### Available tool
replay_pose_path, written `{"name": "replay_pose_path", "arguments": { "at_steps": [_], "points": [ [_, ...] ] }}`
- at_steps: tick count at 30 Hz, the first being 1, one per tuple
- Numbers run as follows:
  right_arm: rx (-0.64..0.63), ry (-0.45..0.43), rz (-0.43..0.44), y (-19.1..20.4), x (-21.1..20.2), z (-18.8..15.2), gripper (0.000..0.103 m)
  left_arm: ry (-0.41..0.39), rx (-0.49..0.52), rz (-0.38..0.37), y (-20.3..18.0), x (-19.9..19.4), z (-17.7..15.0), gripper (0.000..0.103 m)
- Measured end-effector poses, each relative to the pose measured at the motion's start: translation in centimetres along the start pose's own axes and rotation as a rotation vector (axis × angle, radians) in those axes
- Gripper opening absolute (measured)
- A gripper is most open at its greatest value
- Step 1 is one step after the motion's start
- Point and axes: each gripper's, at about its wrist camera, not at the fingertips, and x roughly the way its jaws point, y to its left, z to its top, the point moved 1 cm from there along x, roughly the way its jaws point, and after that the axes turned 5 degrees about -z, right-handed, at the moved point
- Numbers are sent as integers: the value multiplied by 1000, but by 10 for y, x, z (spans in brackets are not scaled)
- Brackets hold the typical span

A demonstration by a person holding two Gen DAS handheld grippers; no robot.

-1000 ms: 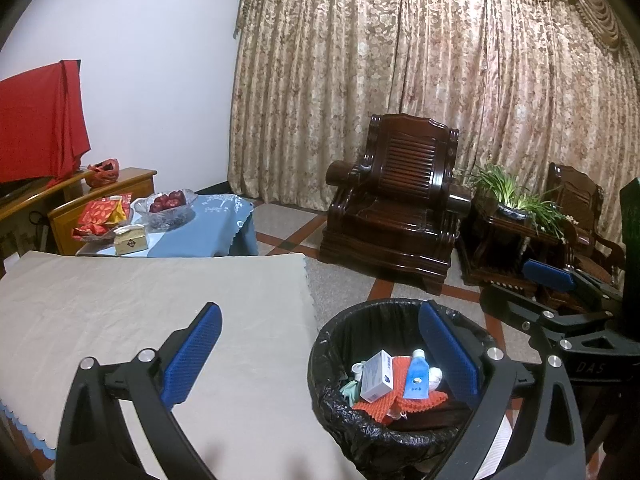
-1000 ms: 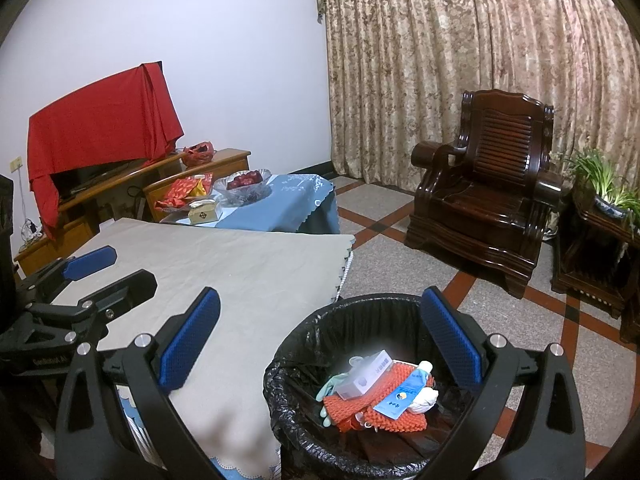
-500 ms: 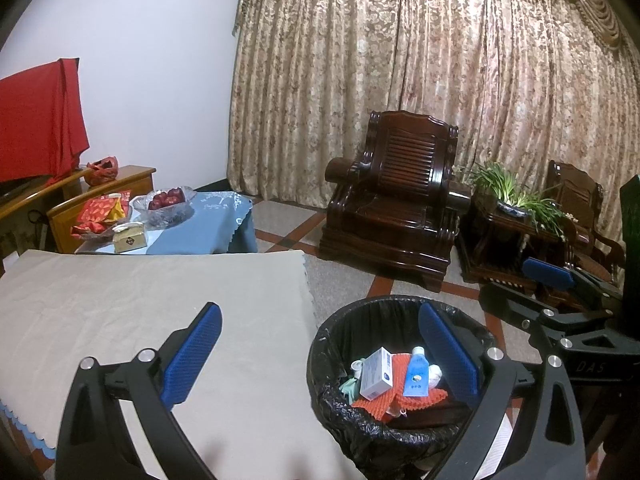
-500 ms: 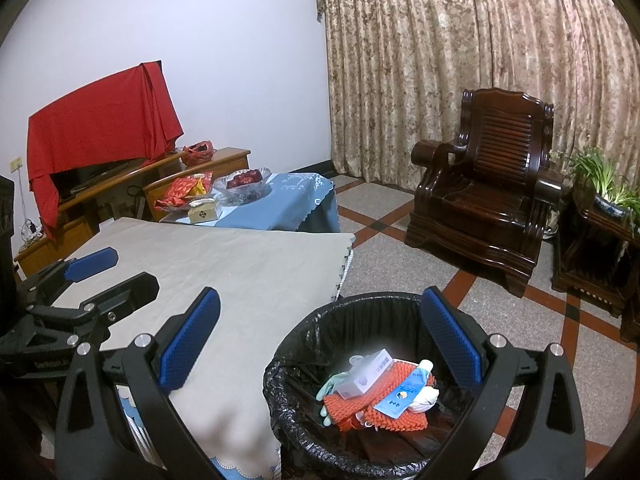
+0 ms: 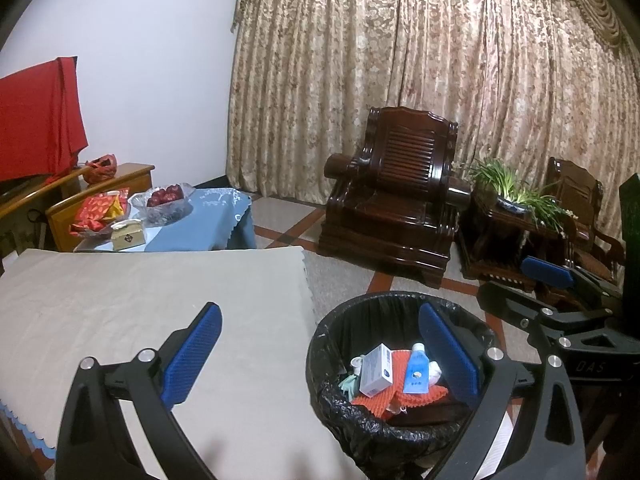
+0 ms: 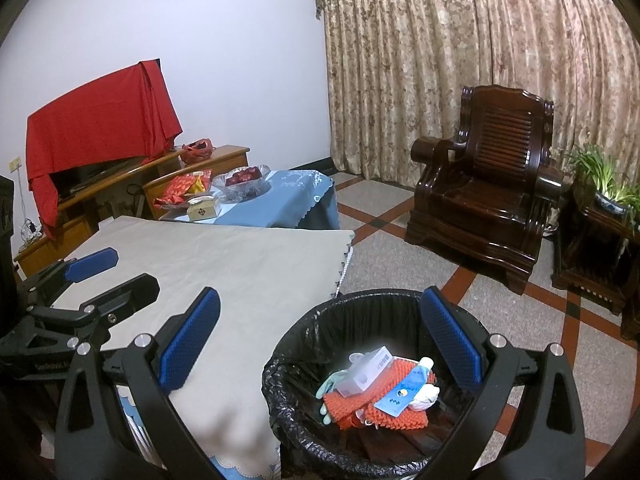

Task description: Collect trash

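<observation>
A round bin lined with a black bag [image 5: 340, 330] [image 6: 304, 328] stands on the floor beside the table's right edge. Inside lie a white box [image 5: 376, 369] [image 6: 366, 368], a blue tube [image 5: 416, 370] [image 6: 402, 394], orange ridged material [image 5: 400, 394] [image 6: 376, 410] and a pale green glove [image 6: 330, 386]. My left gripper [image 5: 320, 354] is open and holds nothing, hovering over the table edge and the bin. My right gripper [image 6: 320, 342] is open too, above the same spot. Each gripper shows in the other's view: the right one [image 5: 568, 304], the left one [image 6: 72, 292].
A beige cloth covers the table [image 5: 140, 300] [image 6: 224, 268]. Behind it a blue-clothed side table [image 5: 208, 220] [image 6: 292, 200] carries a fruit bowl and packets. A dark wooden armchair [image 5: 396, 208] [image 6: 488, 196], a plant stand [image 5: 508, 216] and curtains fill the back.
Both views have shifted only slightly; the left wrist view has edged a little to the right. Both grippers stay open and the bin's contents are unchanged.
</observation>
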Motion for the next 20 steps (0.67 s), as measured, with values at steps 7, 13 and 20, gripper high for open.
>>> {"name": "replay_pose_path", "arguments": {
  "at_steps": [7,13,20],
  "points": [
    [1,5,1,0,-1,-4,98,17,-3,-10,0,4,-6,97],
    [3,8,1,-1,0,-7,98,22,-1,-8,-1,3,-5,97],
    [9,18,-4,-4,7,-18,98,28,-4,-7,1,3,-4,97]
  ]
}}
